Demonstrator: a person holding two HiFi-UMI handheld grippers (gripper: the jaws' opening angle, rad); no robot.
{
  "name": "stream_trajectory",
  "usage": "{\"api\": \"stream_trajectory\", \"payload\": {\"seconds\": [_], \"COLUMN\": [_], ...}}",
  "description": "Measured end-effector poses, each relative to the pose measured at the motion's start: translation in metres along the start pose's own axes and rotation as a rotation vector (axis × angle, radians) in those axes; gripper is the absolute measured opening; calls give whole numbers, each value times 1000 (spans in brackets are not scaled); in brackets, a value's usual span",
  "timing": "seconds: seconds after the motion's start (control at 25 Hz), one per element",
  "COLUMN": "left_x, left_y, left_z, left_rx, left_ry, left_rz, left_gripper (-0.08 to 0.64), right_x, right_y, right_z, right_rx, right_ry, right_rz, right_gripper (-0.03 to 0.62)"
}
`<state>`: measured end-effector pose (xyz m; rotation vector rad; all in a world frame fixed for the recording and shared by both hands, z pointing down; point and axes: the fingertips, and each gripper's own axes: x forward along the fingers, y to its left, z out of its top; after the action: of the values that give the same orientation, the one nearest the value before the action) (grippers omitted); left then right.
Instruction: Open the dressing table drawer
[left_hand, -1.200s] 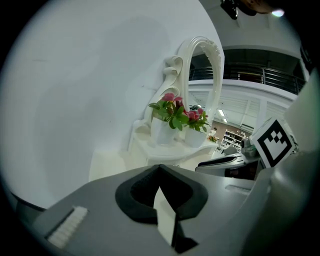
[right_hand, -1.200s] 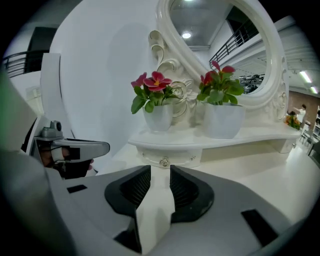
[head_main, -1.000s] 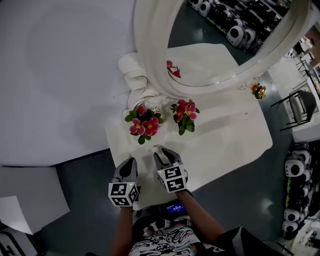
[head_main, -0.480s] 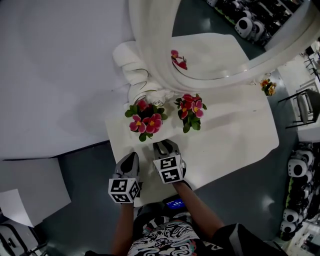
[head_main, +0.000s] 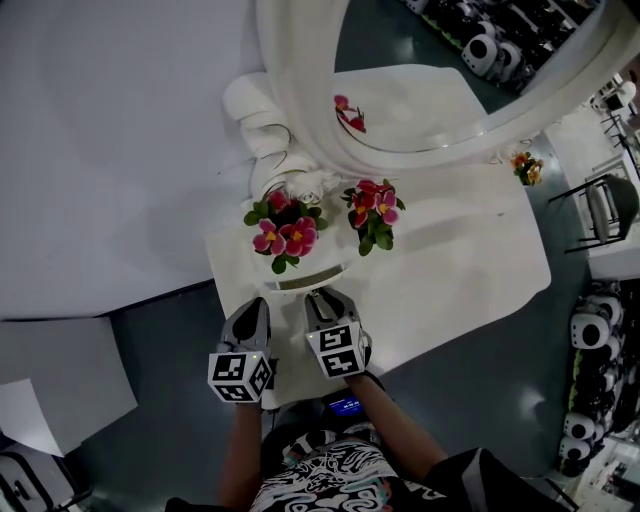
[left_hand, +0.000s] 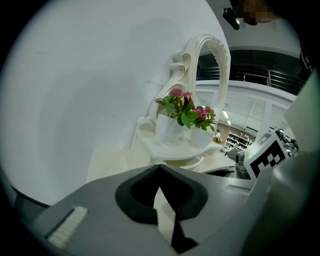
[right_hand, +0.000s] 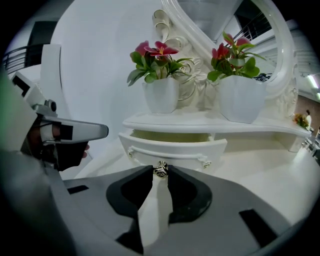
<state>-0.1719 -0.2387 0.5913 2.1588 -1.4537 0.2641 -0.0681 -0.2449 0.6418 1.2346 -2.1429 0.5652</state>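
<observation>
The white dressing table (head_main: 470, 250) carries a big oval mirror (head_main: 300, 120). Its small curved drawer (right_hand: 172, 148) stands pulled out a little, its yellowish inside showing under the top. In the head view the drawer (head_main: 312, 277) juts out towards me. My right gripper (right_hand: 160, 172) is closing on the drawer's metal knob (right_hand: 160, 169), which sits pressed between both tips. From above, the right gripper (head_main: 322, 300) is at the drawer front. My left gripper (head_main: 255, 312) hangs just left of it, off the table's edge, shut and empty; in its own view the left gripper's (left_hand: 159, 166) tips meet.
Two white pots of pink flowers (head_main: 280, 235) (head_main: 372, 215) stand on the top just behind the drawer. A small orange flower pot (head_main: 522, 163) is at the far right. A chair (head_main: 600, 210) and white machines (head_main: 590, 340) stand on the floor to the right.
The drawer has come out from under the table top, drawn by my right gripper towards me. The left gripper has stayed in place.
</observation>
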Motion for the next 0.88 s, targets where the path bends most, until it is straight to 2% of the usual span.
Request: {"api": "stream_trajectory", "payload": {"seconds": [0.4,0.64,0.88], "left_x": [-14,-27,-46], "left_y": [-4,-10,-30], "left_z": [-5,8,31], "left_rx": [2,14,46], "left_ry": [-3,-38,-97], "left_rz": [-16,-26,-62], "left_gripper": [2,2,2], "right_x": [-15,-34,-79], "right_y": [10,7,0], "right_z": [-20,-23,-9], "right_rx": [42,47,59], "right_ry": [10,12,-76], "right_rz": [-5,-32,-110], "right_gripper": [98,115,3]}}
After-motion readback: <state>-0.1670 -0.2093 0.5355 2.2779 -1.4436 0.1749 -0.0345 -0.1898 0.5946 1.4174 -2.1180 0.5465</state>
